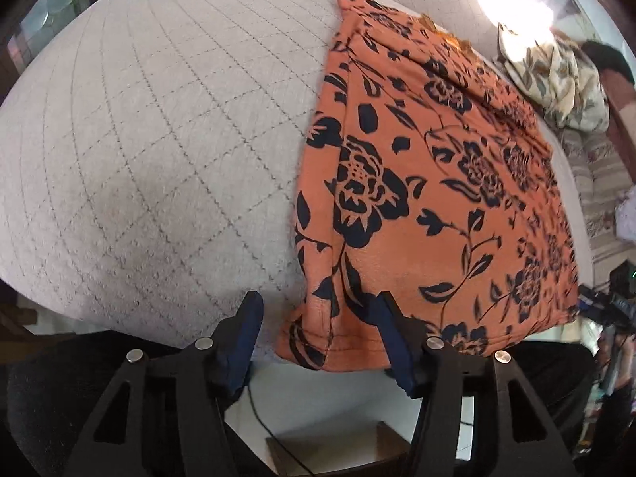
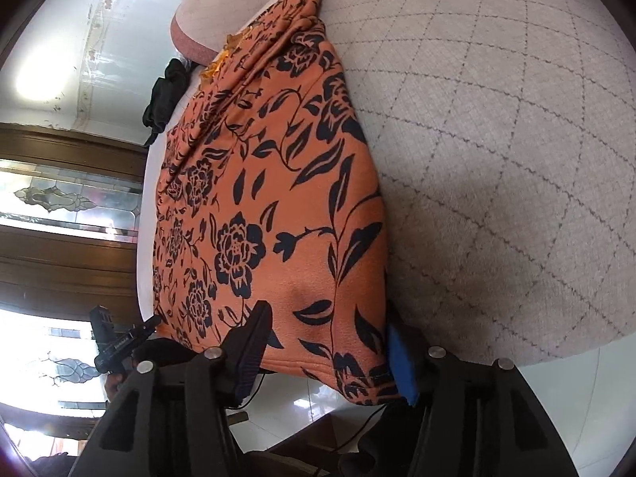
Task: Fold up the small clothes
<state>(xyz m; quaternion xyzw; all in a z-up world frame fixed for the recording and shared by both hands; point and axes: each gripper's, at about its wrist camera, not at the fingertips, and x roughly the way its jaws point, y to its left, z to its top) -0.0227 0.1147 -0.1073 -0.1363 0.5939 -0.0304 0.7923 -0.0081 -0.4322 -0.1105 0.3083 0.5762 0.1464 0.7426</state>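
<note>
Orange floral garment [image 1: 417, 183] lies spread on the quilted grey surface [image 1: 159, 127], its near hem hanging slightly over the near edge. It looks light, soft and limp, likely to sag and slide when lifted, so the two near hem corners seem the best holds. The left gripper [image 1: 316, 330] stands apart around one corner, not pressing it. The right gripper [image 2: 330, 342] also stands apart astride the other corner; its blue pad is partly hidden by cloth. The garment's far end is bunched and hard to read.

Quilted grey bed [image 1: 151, 127] (diamond-stitched) carries an orange floral garment [image 1: 429, 183].
</note>
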